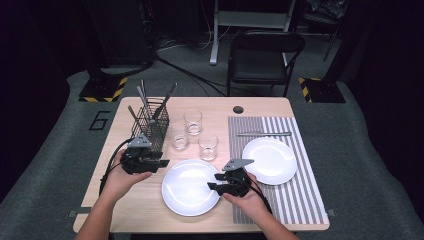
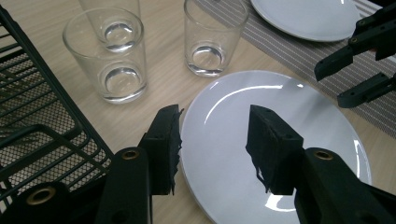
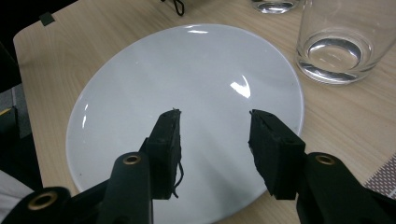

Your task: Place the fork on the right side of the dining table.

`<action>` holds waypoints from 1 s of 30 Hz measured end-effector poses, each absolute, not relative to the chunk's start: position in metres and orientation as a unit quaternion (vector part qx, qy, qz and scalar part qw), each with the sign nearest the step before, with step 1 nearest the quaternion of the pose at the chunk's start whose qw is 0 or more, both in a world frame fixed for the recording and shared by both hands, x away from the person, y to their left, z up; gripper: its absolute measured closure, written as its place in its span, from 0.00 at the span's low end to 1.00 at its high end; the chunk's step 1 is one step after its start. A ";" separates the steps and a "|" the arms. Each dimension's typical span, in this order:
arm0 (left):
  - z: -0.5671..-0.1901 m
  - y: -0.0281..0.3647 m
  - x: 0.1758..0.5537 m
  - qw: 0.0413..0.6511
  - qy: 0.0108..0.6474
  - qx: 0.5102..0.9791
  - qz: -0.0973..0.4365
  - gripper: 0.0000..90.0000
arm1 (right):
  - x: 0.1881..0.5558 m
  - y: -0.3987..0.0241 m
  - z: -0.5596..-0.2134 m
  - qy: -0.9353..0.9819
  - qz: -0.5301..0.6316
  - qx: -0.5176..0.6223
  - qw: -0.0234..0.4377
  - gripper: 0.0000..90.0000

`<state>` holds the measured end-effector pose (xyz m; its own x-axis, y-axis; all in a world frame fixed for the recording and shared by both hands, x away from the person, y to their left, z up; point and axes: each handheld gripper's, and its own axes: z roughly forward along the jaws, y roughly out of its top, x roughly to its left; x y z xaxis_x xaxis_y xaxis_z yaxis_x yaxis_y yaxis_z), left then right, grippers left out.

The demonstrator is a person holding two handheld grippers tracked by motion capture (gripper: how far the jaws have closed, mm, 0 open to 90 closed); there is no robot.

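Now both grippers flank the near plate

Nearest, the white plate (image 1: 190,187) lies on the bare wood, left of the striped mat (image 1: 300,200). The right gripper (image 1: 216,182) hovers over its right edge, jaws apart and empty. The left gripper (image 1: 162,163) sits at its left rim, jaws apart, gripping nothing. Farther off stand three glasses (image 1: 193,121) and a wire basket (image 1: 150,127).

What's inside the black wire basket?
The wire basket holds several pieces of grey cutlery standing up, handles poking out the top. Their lower ends are hidden behind the mesh, so I can't tell forks from knives.
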<state>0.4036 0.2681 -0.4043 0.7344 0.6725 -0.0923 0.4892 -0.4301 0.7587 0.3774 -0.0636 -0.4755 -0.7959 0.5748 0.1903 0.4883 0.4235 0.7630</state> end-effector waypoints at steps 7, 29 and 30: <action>-0.393 0.273 0.405 0.429 0.357 0.821 0.117 0.60 | 0.378 -0.064 -0.473 0.843 0.434 0.314 0.042 0.59; -0.361 0.278 0.428 0.399 0.360 0.830 0.150 0.60 | 0.379 -0.067 -0.473 0.839 0.435 0.324 0.043 0.56; -0.360 0.279 0.429 0.400 0.363 0.828 0.151 0.60 | 0.379 -0.067 -0.474 0.839 0.436 0.324 0.043 0.56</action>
<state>0.4289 0.2790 -0.3602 0.6914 0.7213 -0.0407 0.4801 -0.4166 0.7720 0.3791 -0.0669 -0.4737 -0.7865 0.5808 0.2098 0.5055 0.4105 0.7589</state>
